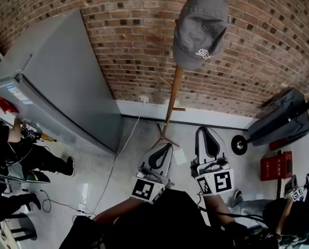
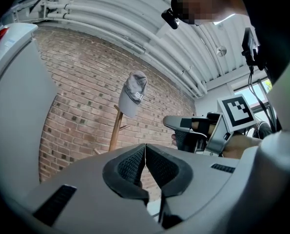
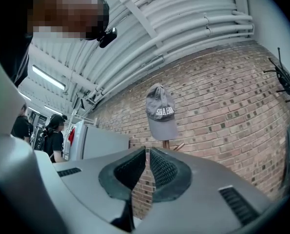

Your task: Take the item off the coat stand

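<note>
One cap [image 1: 200,27] hides coat stand [image 1: 174,93] upper pole.

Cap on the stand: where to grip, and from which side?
Grip the brim. The cap sits atop the stand with the brim hanging down on the room side, a free flat edge, and the wall is close behind. Come from the front, slightly below, then probably lift upward.

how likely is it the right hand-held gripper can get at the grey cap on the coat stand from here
Probably yes: nothing stands between the right hand-held gripper and the grey cap, which hangs free atop the coat stand ahead. The jaws are shut and empty, so they must open first.
</note>
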The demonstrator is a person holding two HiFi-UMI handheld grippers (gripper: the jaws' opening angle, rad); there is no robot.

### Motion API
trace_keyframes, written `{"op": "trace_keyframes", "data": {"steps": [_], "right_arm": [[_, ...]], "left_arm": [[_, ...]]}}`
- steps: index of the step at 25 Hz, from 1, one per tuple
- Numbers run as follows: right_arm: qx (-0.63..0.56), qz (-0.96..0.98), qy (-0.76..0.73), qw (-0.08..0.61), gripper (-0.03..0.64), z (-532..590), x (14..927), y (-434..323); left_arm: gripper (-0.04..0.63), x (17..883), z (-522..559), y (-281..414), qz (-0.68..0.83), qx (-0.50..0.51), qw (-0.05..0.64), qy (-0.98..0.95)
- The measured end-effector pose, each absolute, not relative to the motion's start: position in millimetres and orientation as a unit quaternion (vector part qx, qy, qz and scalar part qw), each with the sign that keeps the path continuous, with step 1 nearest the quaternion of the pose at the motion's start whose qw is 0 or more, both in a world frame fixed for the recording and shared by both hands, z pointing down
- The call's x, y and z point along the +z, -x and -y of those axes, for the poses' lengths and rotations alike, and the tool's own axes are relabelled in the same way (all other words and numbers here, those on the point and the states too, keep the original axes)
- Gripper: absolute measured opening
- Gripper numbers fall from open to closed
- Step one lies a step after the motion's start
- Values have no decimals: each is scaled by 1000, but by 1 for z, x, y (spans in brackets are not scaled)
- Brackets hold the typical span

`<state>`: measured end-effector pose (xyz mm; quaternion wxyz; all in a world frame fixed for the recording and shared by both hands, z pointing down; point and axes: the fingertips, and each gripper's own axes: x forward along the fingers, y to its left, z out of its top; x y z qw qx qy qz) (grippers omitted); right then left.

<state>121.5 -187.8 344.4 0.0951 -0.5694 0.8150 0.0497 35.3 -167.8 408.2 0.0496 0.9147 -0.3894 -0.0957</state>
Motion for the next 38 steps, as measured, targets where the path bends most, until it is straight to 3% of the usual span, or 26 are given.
{"op": "trace_keyframes", "data": {"steps": [13, 17, 38], "right_arm": [[67, -817, 562, 109, 26, 219, 292, -154], [73, -822, 554, 106, 83, 230, 279, -156], [89, -827, 545, 106, 147, 270, 236, -149]], "left_arm": [[17, 398, 177, -57, 391, -89, 33, -915], [17, 396, 182, -57, 394, -95, 40, -913], [17, 393, 186, -47, 402, -92, 47, -910]]}}
